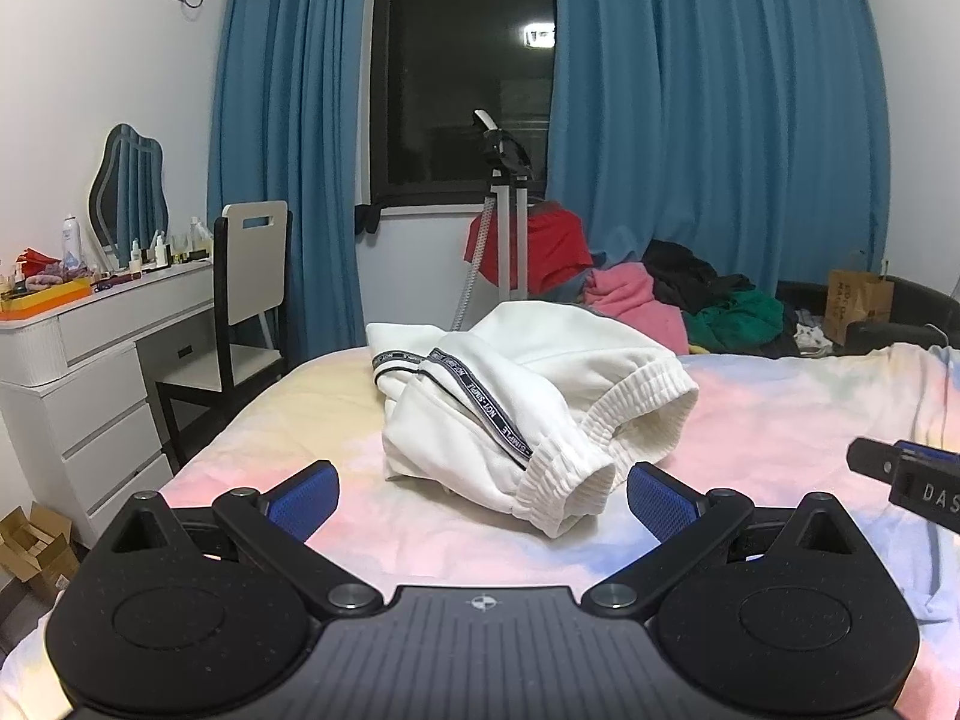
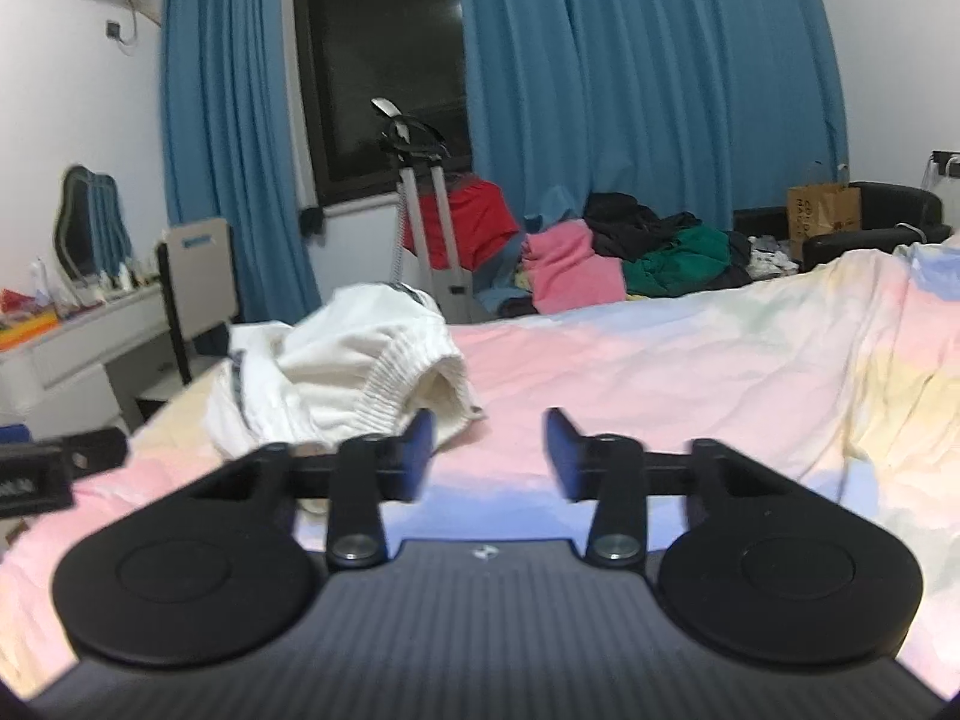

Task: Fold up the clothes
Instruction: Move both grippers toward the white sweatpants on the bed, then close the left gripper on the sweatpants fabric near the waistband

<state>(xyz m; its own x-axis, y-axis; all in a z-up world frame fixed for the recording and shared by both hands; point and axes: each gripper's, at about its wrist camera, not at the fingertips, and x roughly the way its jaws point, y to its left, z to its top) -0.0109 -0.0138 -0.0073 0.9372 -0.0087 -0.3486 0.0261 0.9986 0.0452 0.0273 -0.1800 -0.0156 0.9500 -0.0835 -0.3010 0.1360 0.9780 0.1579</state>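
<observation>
White sweatpants [image 1: 516, 396] with a black-and-white printed side stripe lie crumpled on the pastel bed sheet [image 1: 780, 420]; a ribbed cuff points toward me. My left gripper [image 1: 480, 495] is open and empty, just in front of that cuff. My right gripper [image 2: 487, 450] is open and empty, low over the sheet, to the right of the sweatpants [image 2: 336, 372]. Each gripper shows at the edge of the other's view: the right one in the left wrist view [image 1: 906, 477], the left one in the right wrist view [image 2: 54, 468].
A pile of pink, black and green clothes [image 1: 678, 294] lies at the far edge of the bed. A garment steamer stand [image 1: 507, 204] with a red garment stands by the window. A white dresser [image 1: 90, 372] and a chair [image 1: 240, 300] stand at left.
</observation>
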